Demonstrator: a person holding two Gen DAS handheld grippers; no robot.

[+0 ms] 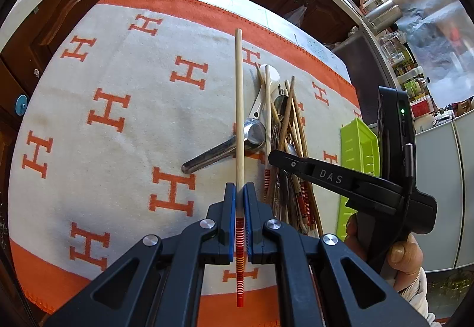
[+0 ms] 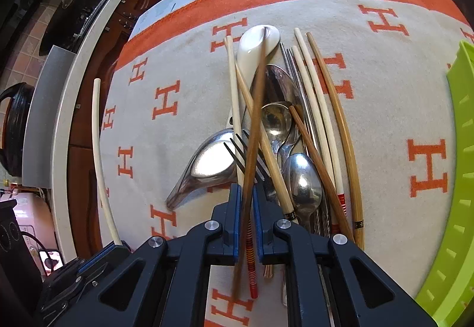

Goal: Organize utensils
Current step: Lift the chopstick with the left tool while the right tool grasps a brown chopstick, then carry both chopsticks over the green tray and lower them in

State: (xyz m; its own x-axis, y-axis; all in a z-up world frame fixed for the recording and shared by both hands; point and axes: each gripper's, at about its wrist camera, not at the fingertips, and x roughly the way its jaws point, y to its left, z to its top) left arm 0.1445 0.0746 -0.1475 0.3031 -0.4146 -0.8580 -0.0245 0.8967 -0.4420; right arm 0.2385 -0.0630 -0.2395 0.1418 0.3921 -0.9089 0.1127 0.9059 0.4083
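In the left wrist view my left gripper is shut on a pale chopstick with a red-striped end, held above the cloth. To its right lies the pile of utensils. My right gripper reaches down into that pile. In the right wrist view my right gripper is shut on a brown chopstick that slants up over the white ceramic spoon. A red-striped end also shows between the jaws; I cannot tell whether it is gripped. Metal spoons, a black fork and several chopsticks lie beneath.
A beige cloth with orange H letters covers the table. A lime green slotted basket stands at the right edge. Wooden cabinets run beyond the far edge. A hand holds the right gripper.
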